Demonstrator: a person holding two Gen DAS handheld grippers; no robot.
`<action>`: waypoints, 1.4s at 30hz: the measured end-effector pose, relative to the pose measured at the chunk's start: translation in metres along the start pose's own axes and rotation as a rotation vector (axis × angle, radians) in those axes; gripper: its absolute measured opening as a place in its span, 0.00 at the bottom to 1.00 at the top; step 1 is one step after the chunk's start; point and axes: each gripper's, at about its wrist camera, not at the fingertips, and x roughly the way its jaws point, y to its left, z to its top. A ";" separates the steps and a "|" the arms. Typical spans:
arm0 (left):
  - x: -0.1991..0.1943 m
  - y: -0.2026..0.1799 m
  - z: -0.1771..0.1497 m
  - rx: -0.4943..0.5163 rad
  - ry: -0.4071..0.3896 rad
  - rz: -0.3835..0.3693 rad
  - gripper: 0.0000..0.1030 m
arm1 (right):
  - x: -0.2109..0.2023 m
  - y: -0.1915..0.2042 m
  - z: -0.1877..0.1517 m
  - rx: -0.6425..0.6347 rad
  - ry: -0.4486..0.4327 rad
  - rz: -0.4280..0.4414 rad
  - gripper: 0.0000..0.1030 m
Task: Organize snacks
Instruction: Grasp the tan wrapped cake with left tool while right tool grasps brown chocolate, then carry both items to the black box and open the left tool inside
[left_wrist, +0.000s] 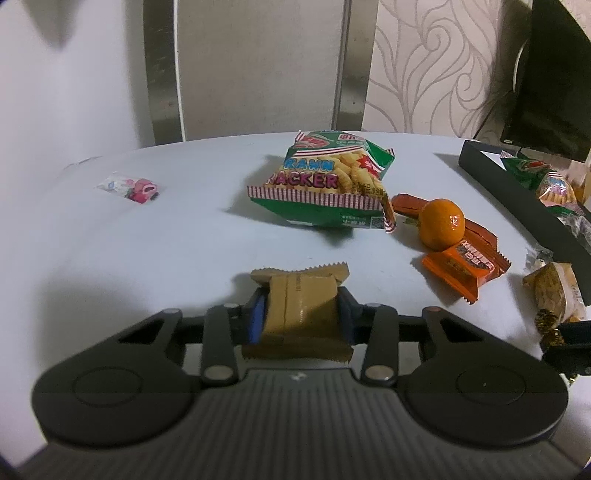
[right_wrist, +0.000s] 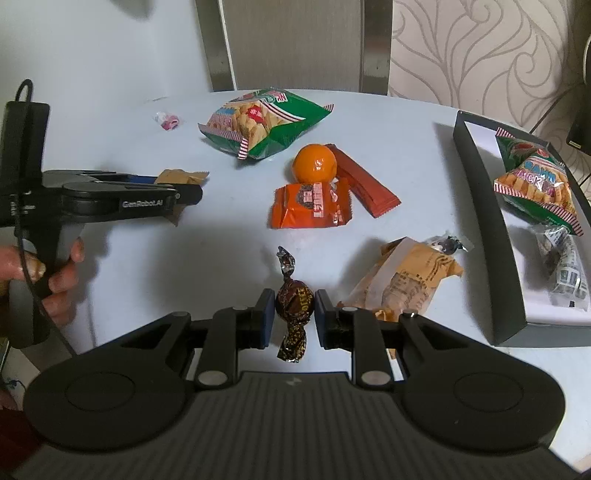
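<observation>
My left gripper (left_wrist: 301, 314) is shut on a tan snack packet (left_wrist: 301, 306), whose crimped ends stick out in front of and behind the blue pads. From the right wrist view, that gripper (right_wrist: 181, 192) sits low over the table's left side with the tan packet (right_wrist: 183, 176) in it. My right gripper (right_wrist: 293, 314) is shut on a dark brown twist-wrapped candy (right_wrist: 294, 301), pinched at its round middle. A black box (right_wrist: 491, 221) at the right holds a green cracker bag (right_wrist: 532, 184) and a white packet (right_wrist: 565, 273).
On the pale table (right_wrist: 221, 251) lie another green cracker bag (right_wrist: 258, 122), a mandarin (right_wrist: 314, 162), an orange packet (right_wrist: 310, 205), a red-brown bar (right_wrist: 365, 184), a yellow pastry pack (right_wrist: 402, 284) and a small pink candy (right_wrist: 168, 120). A person's hand (right_wrist: 62, 273) grips the left handle.
</observation>
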 end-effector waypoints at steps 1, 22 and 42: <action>0.000 0.000 0.000 0.001 0.002 0.002 0.41 | -0.002 0.000 0.001 0.000 -0.003 0.003 0.26; -0.018 -0.007 0.009 -0.001 -0.011 0.022 0.41 | -0.029 -0.006 0.005 0.021 -0.046 0.049 0.26; -0.043 -0.061 0.040 0.028 -0.073 -0.083 0.41 | -0.070 -0.061 0.002 0.136 -0.150 -0.017 0.26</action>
